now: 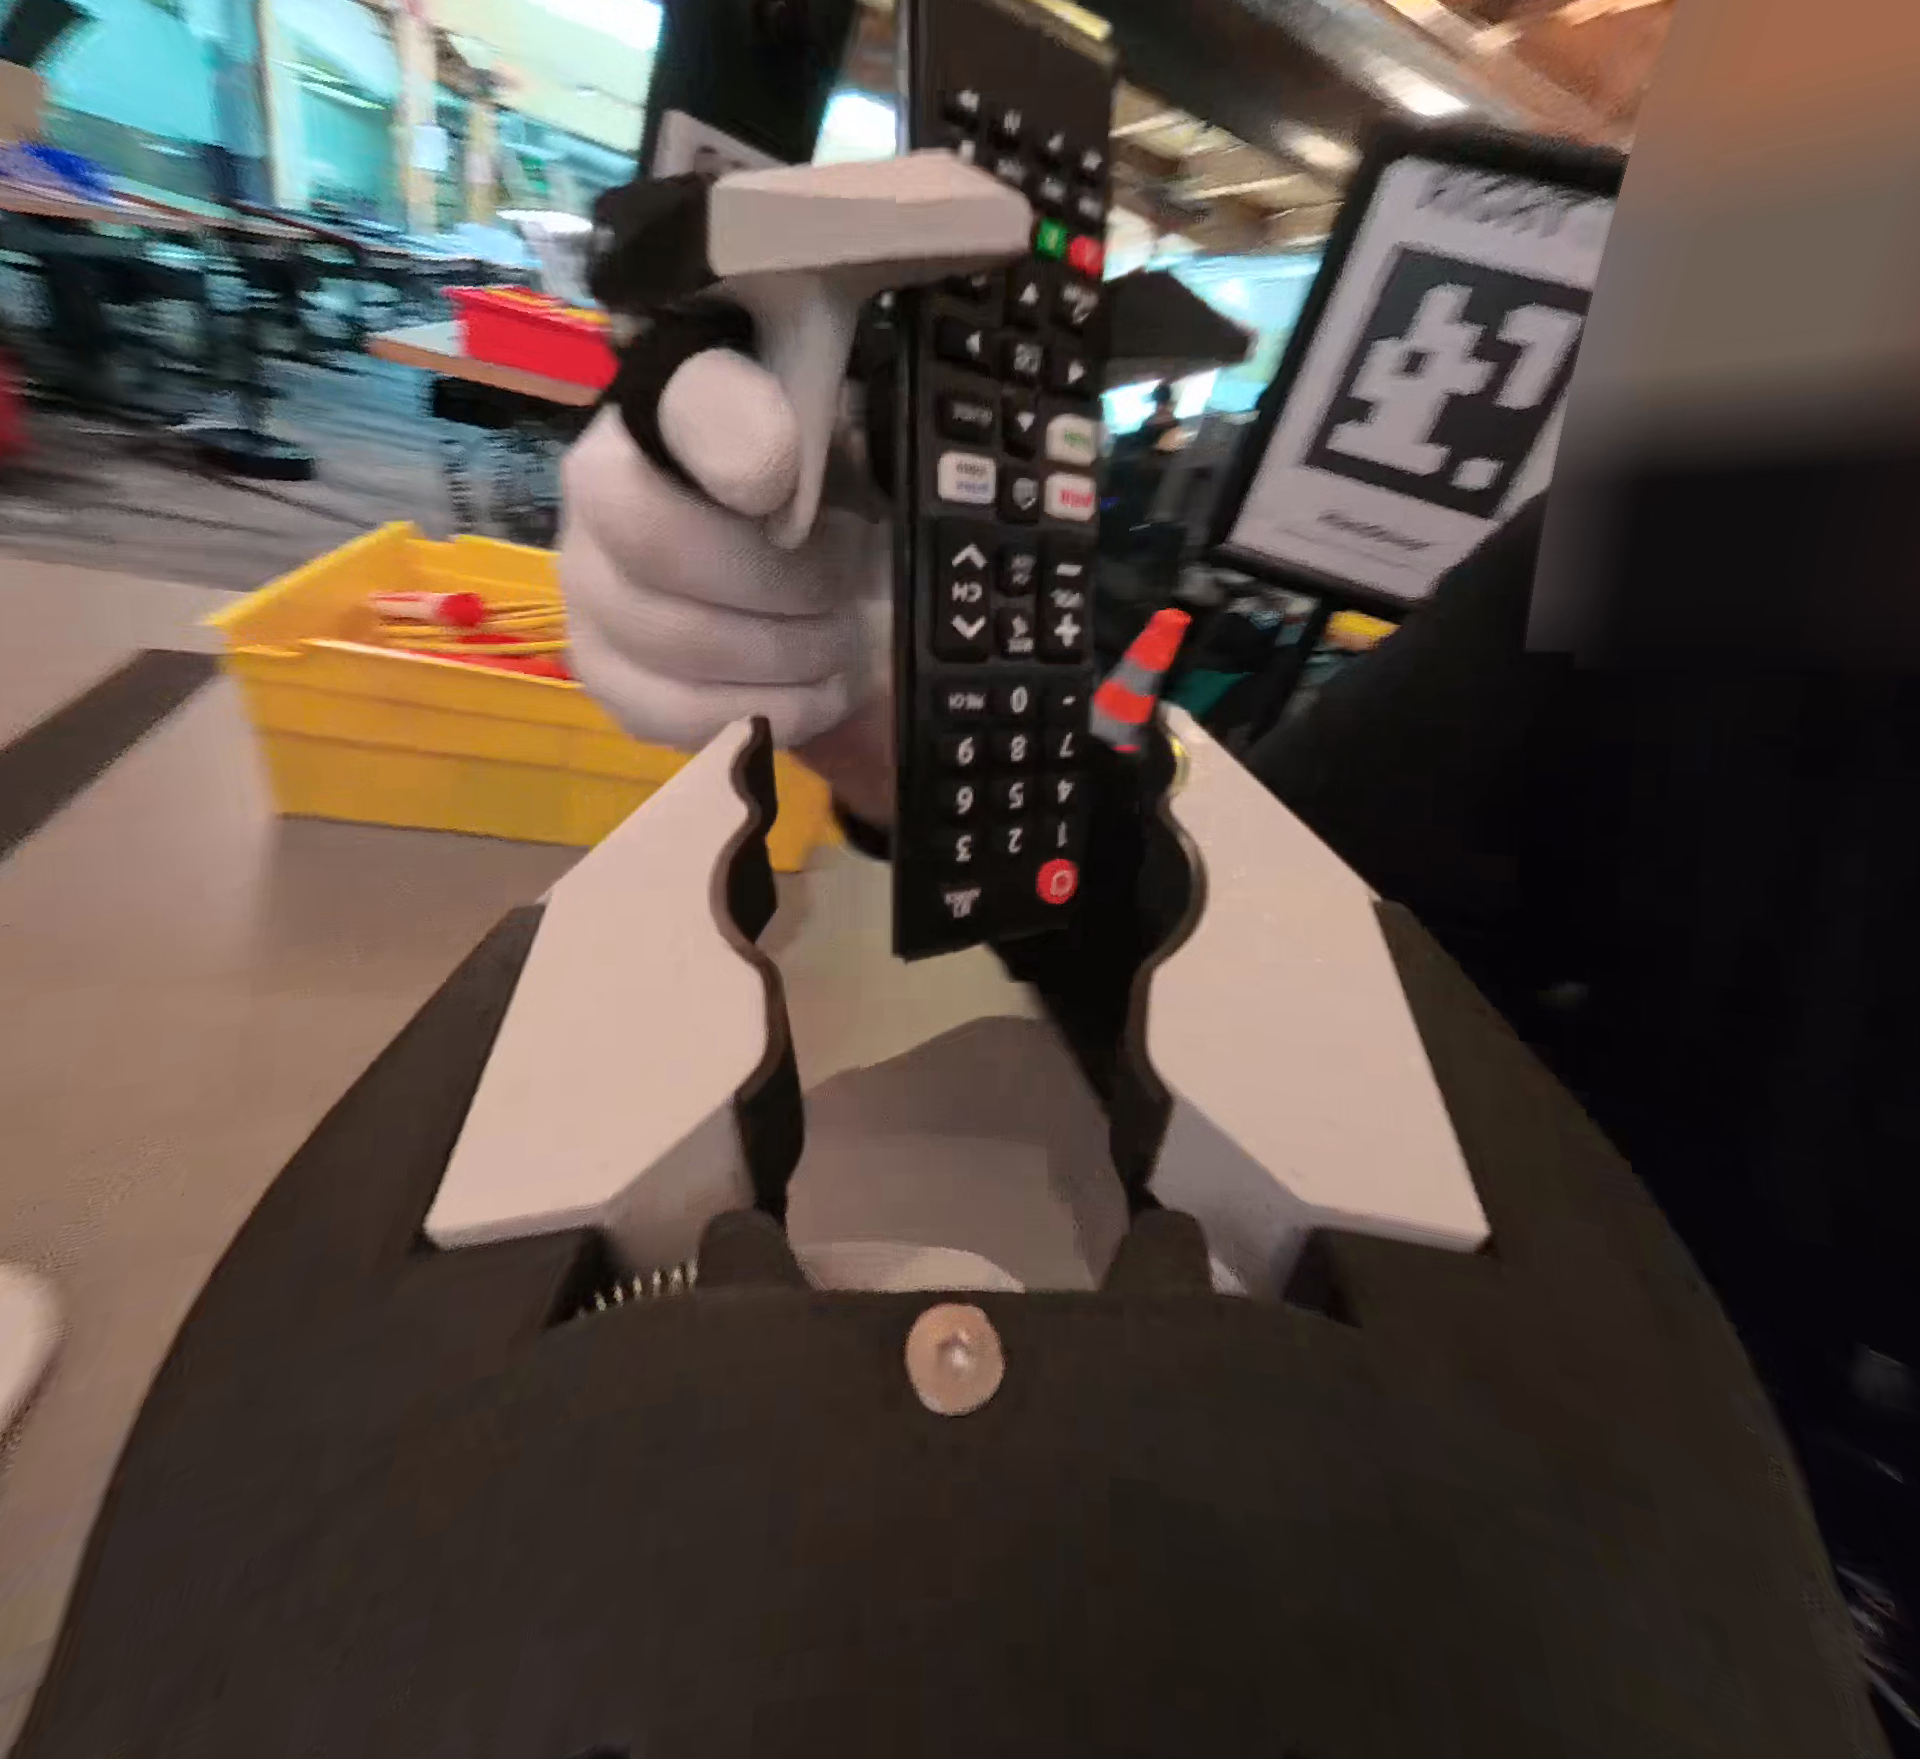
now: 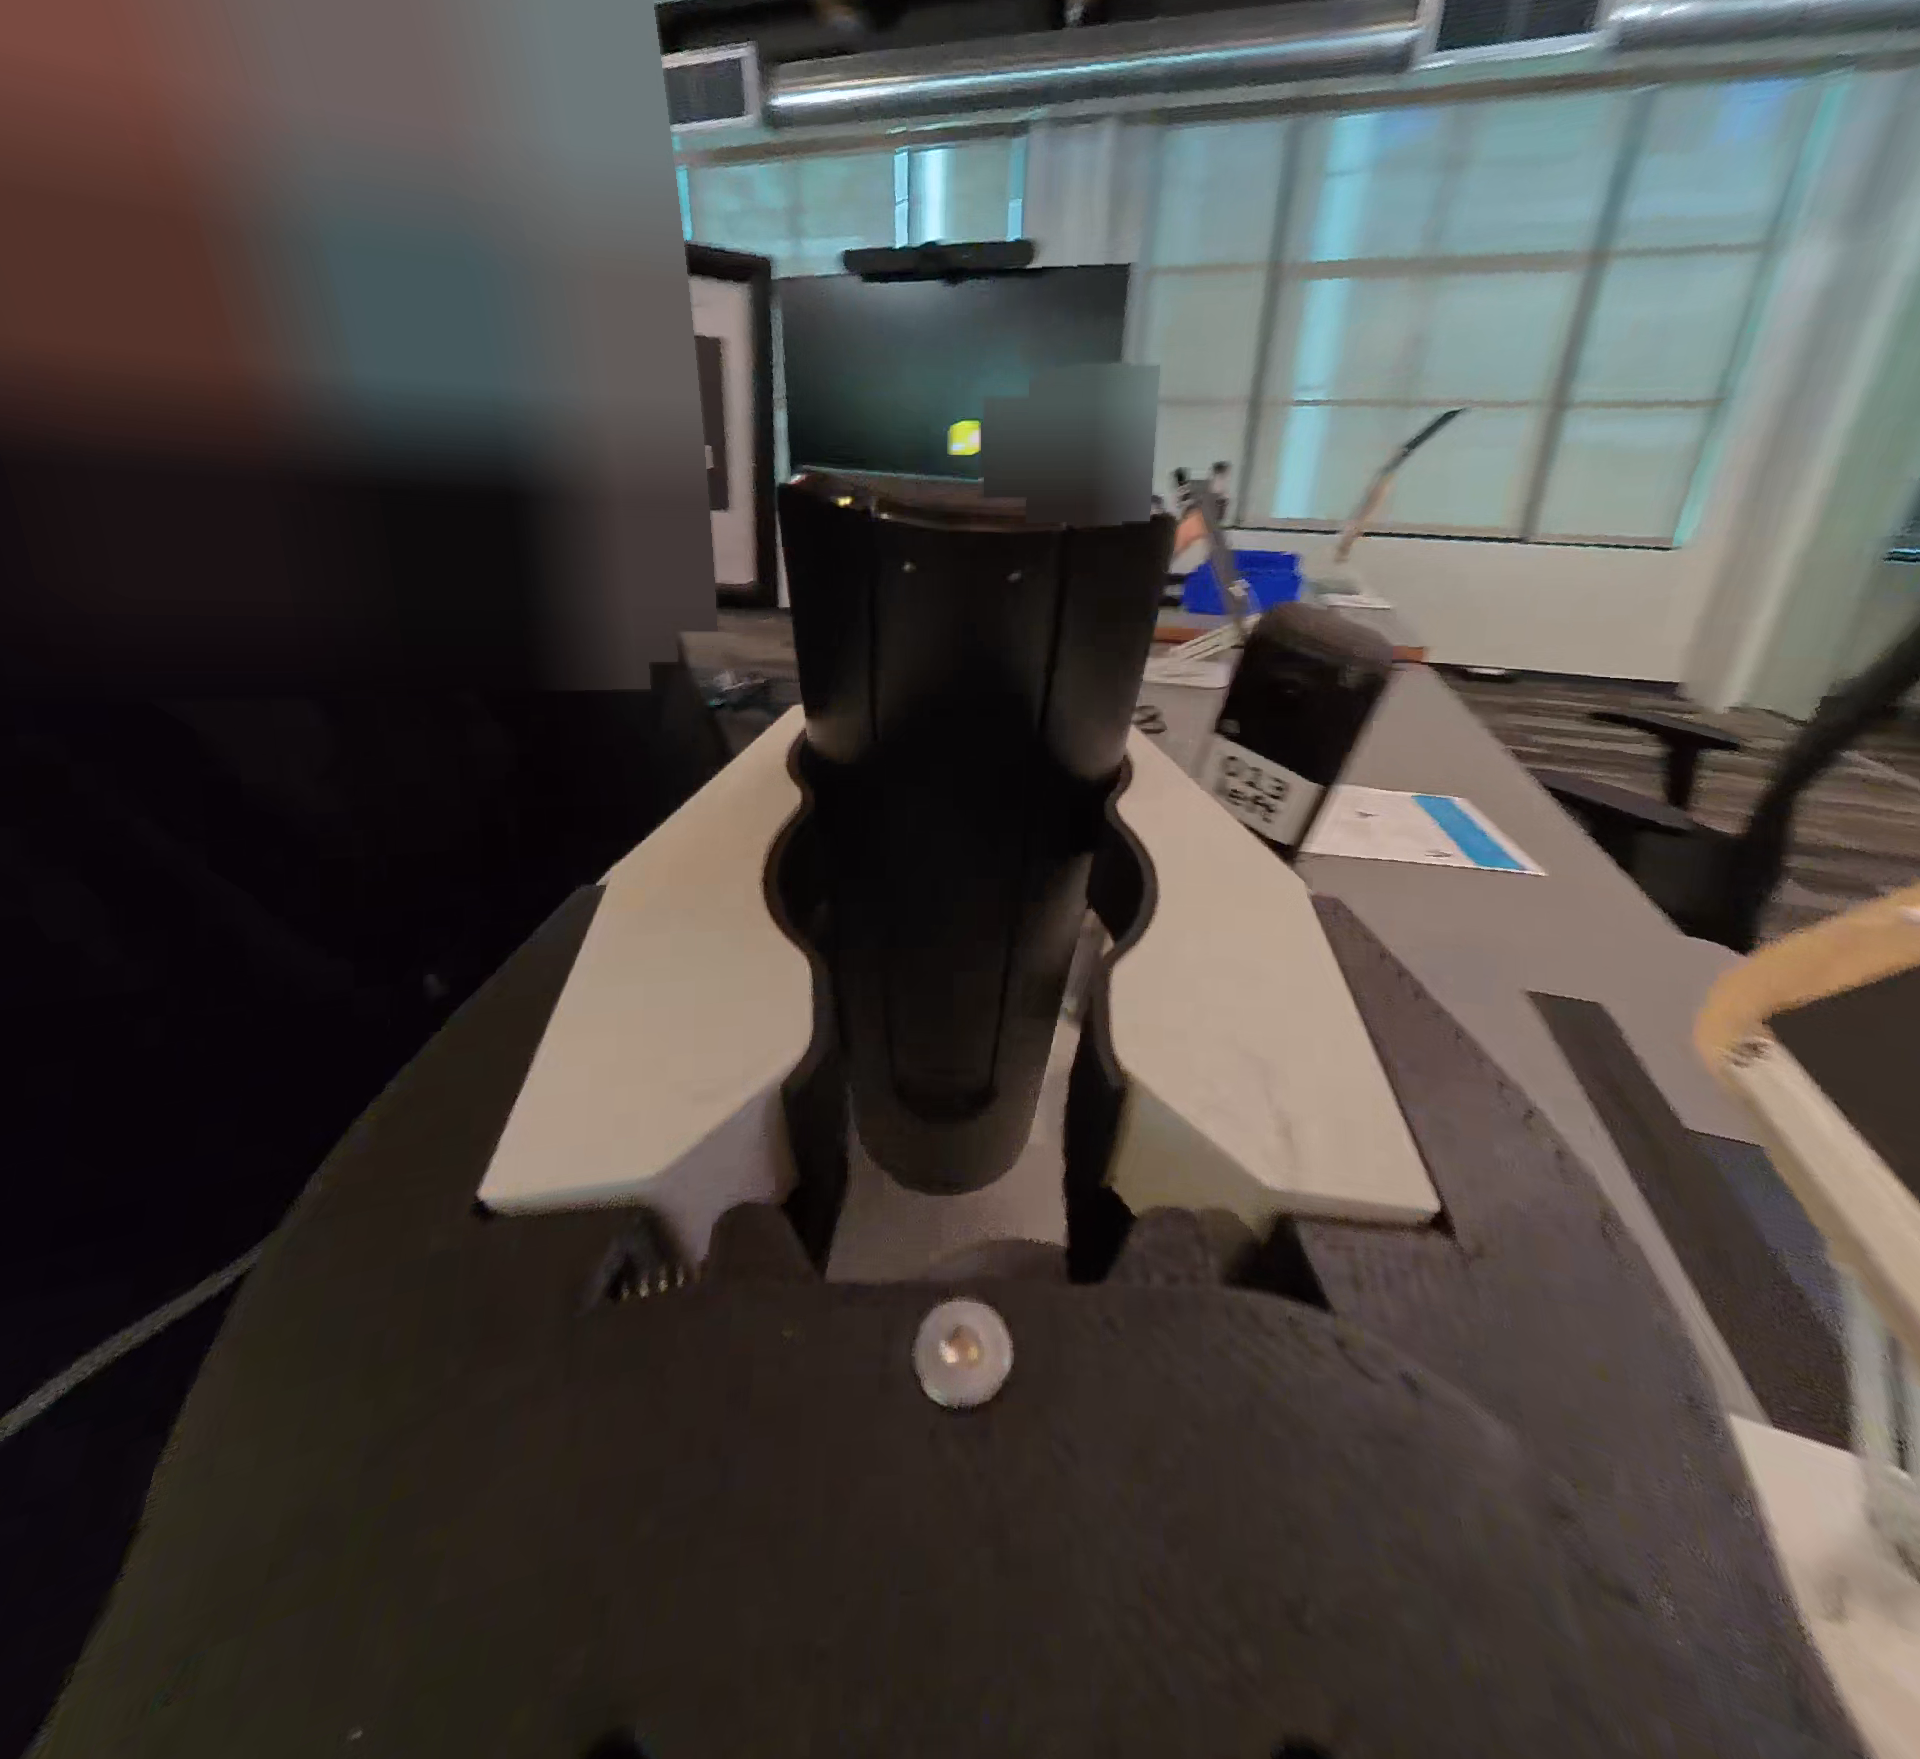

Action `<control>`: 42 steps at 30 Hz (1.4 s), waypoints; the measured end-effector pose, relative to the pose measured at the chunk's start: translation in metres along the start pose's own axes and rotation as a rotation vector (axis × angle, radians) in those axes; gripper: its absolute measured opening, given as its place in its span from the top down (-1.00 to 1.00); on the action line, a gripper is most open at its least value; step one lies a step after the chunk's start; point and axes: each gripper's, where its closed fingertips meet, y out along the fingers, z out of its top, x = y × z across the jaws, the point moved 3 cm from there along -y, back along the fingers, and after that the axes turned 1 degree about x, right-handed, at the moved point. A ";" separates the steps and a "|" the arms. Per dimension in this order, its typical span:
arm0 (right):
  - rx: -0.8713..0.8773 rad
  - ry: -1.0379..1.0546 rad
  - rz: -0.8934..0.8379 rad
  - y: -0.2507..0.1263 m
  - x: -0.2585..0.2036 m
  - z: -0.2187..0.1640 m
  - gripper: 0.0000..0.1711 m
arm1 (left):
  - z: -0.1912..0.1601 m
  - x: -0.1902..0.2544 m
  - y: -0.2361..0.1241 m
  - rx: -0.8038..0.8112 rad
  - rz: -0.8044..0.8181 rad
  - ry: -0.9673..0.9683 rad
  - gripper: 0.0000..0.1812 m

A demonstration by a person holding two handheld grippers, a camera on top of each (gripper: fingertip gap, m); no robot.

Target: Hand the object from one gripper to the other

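Left gripper [image 1: 961, 774]: mine, fingers spread wide with nothing between them.
Right gripper [image 2: 961, 779]: clamped on the remote [image 1: 997, 483], which stands upright, buttons facing my left camera, its lower end just above my open fingers.
Gloved hand [image 1: 717, 587]: wrapped round the right gripper's handle, just left of the remote.
Risk: the remote sits toward my right finger, not centred; if I close now I judge it could twist or slip out as the other side lets go.
Nearby: yellow bin [image 1: 416, 722] on the table [image 1: 260, 930]; small orange cone [image 1: 1138, 681] behind the remote.
In the way: nothing between the fingers and the remote.
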 end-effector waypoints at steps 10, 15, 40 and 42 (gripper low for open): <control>-0.005 0.070 0.203 0.012 -0.011 -0.023 0.45 | -0.020 0.014 0.029 0.003 -0.205 -0.029 0.64; 0.004 0.039 -0.060 0.013 0.022 -0.018 0.20 | -0.010 -0.001 0.023 0.062 -0.104 0.009 0.76; -1.024 -0.896 -0.890 0.011 0.104 -0.064 -0.87 | 0.010 -0.082 -0.062 -0.171 0.828 -0.050 0.78; -1.028 -0.902 -0.901 0.010 0.106 -0.064 -0.88 | 0.013 -0.081 -0.060 -0.159 0.835 -0.048 0.78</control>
